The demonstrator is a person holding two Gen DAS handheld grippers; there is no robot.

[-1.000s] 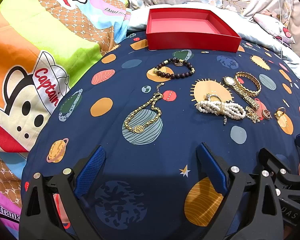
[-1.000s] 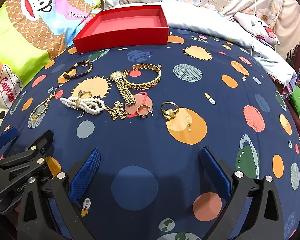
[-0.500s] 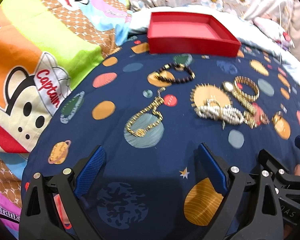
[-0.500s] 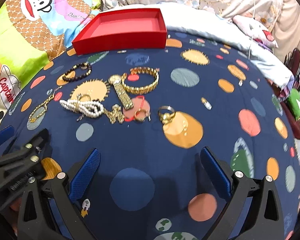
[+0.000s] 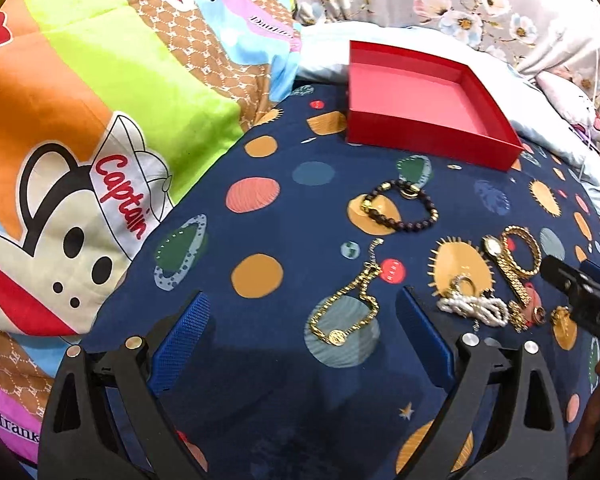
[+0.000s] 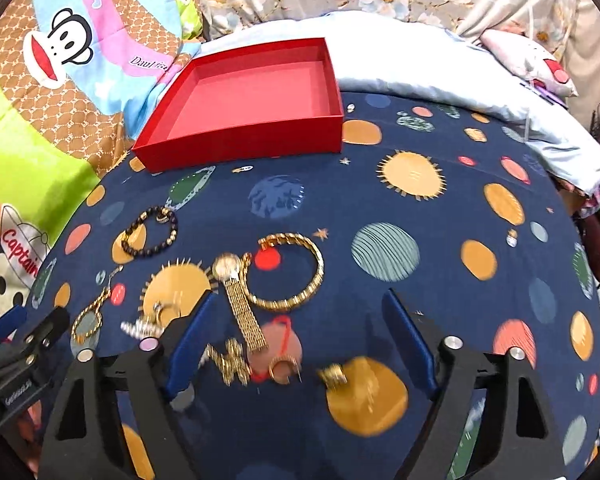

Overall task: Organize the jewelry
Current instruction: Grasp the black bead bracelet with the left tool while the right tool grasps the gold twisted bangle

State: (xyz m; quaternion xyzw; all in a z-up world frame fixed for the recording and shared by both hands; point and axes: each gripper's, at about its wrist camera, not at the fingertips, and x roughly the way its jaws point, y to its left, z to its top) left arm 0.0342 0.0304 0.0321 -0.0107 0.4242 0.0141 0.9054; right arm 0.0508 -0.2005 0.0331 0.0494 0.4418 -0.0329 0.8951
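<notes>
Red box: the shallow square red cardboard box [image 6: 256, 114] is your landmark; it sits with nothing inside at the far edge of the dark blue planet-print cloth [image 6: 420, 280].
Bead bracelet: the dark brown bead bracelet with gold charms [image 5: 400, 210] lies on the cloth in front of the red box, the nearest piece to it.
Bangle and watch: the gold chain-link bangle [image 6: 292, 272] lies further from the red box than the bead bracelet; the gold watch with mesh strap [image 6: 236, 296] lies against its left side.
Chain bracelet: the thin gold chain bracelet with a round medallion [image 5: 348, 308] lies well in front of the red box, beyond the bead bracelet.
Pearls: the white pearl bracelet [image 5: 474, 308] lies to the right of the chain bracelet, far from the red box.
Small pieces: the gold rings [image 6: 284, 368] and a small tangled gold chain [image 6: 228, 360] are the pieces farthest from the red box, blurred in your right view.
Left gripper: your left gripper [image 5: 300, 336] has its blue pads spread wide and holds nothing; it is above the cloth, in front of the red box, near the chain bracelet.
Right gripper: your right gripper [image 6: 300, 344] is also spread wide with nothing in it, above the rings and the watch strap.
Around: the colourful cartoon monkey quilt [image 5: 80, 160] lies left of the red box.
</notes>
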